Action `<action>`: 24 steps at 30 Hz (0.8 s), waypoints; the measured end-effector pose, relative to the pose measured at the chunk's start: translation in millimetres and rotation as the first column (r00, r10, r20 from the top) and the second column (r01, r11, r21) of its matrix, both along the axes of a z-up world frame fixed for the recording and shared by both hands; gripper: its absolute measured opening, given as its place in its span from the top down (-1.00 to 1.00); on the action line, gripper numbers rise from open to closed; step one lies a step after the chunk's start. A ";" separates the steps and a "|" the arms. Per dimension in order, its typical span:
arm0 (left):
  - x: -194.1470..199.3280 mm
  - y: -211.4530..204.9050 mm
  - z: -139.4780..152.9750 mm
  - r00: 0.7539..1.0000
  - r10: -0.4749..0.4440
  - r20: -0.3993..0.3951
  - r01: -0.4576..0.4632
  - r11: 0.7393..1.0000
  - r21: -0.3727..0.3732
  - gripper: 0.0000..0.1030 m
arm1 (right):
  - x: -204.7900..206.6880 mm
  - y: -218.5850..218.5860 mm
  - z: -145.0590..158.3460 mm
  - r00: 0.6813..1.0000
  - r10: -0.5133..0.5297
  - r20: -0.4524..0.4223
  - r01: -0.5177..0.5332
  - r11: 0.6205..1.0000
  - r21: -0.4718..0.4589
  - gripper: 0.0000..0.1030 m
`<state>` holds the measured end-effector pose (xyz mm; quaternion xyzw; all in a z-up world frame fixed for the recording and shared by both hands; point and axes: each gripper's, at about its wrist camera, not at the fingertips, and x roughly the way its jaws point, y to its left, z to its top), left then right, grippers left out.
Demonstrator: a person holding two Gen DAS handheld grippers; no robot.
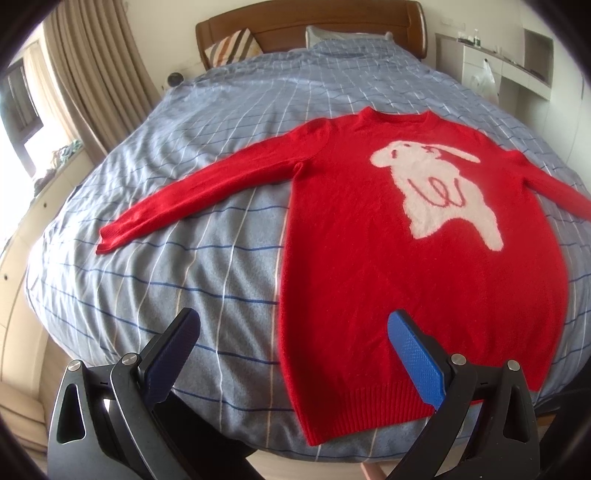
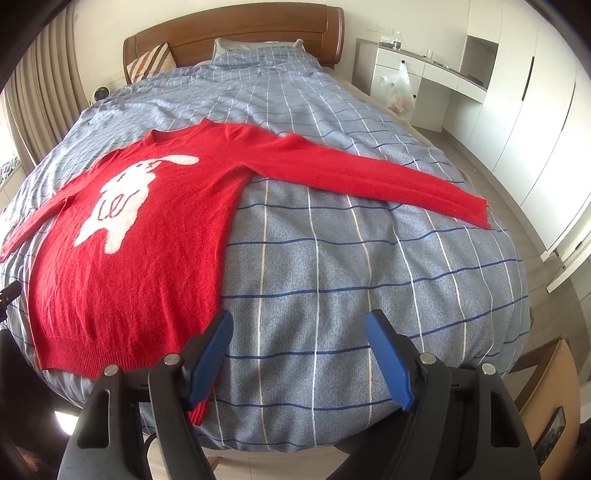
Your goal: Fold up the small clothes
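Note:
A red knitted sweater (image 1: 369, 258) with a white rabbit on its chest lies flat, front up, on a blue checked bed cover (image 1: 221, 295); both sleeves are spread out sideways. The sweater (image 2: 147, 258) fills the left half of the right wrist view, its right sleeve (image 2: 369, 173) reaching to the right. My left gripper (image 1: 293, 321) hovers open above the hem's left corner, nothing between its blue pads. My right gripper (image 2: 299, 321) is open too, above bare cover just right of the hem's right corner.
A wooden headboard (image 1: 332, 18) and pillows stand at the far end of the bed. A white desk with a plastic bag (image 2: 399, 88) and white wardrobes line the right wall. Curtains (image 1: 92, 66) hang on the left. A chair (image 2: 554, 387) stands at the bottom right.

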<state>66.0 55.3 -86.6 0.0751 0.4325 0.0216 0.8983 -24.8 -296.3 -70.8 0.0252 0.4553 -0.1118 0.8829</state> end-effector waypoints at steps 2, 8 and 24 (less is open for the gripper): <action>-0.6 2.5 1.2 1.000 -0.005 0.002 0.005 1.000 -0.017 -0.98 | 1.6 -1.6 -0.8 1.000 -0.004 -0.006 0.004 1.000 -0.019 -0.43; -4.1 19.8 5.4 1.000 0.011 0.019 -0.010 0.997 -0.081 -0.98 | 5.1 -55.5 8.7 0.996 -0.053 0.073 0.049 0.997 0.067 -0.43; -0.2 36.9 8.5 0.996 0.086 -0.005 -0.085 0.984 -0.156 -0.98 | 67.8 -289.4 -57.9 0.844 -0.536 0.021 0.345 0.570 0.746 -0.07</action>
